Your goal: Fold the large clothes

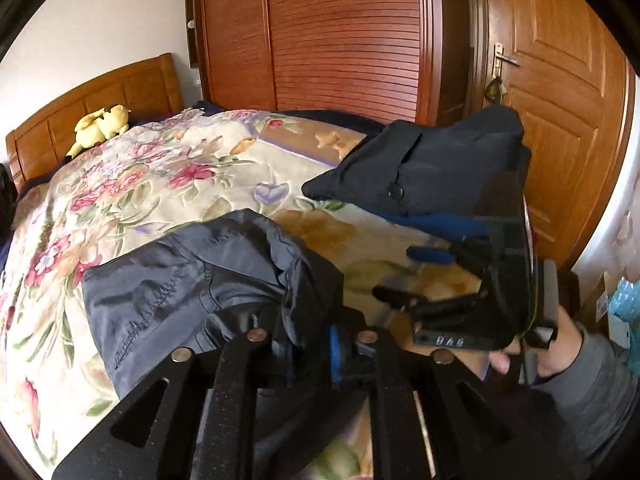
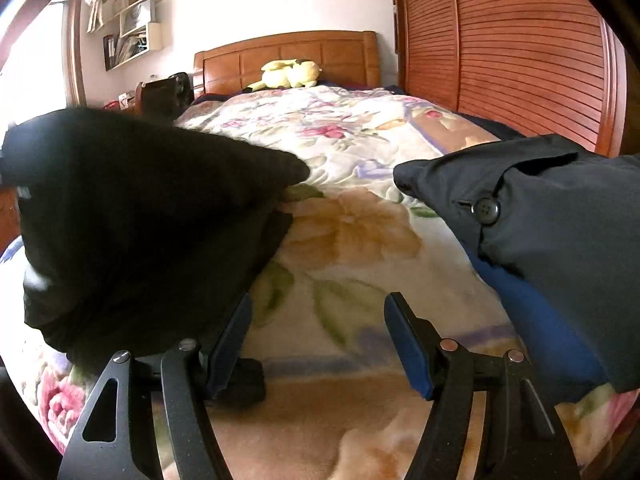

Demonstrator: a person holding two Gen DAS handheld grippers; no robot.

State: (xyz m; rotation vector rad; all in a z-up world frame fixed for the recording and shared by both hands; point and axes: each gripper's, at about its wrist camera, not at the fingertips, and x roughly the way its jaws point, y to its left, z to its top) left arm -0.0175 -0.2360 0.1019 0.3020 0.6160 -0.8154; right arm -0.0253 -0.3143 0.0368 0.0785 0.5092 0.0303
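Left gripper (image 1: pixel 312 354) clenched on dark navy woven garment (image 1: pixel 192 276) over floral blanket (image 1: pixel 132 184) — limp, slippery, grab seams; right gripper (image 2: pixel 320 340) released, beside buttoned flap (image 2: pixel 540 216)

floral blanket (image 2: pixel 340 240) | yellow plush toy (image 2: pixel 290 74) by headboard (image 2: pixel 288 56) | louvered wardrobe (image 1: pixel 320 36) | door (image 1: pixel 560 80)

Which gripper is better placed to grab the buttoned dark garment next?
Right. The right gripper is open and empty over the floral blanket, with the buttoned garment close beside it. The left gripper is shut on the grey-blue garment.
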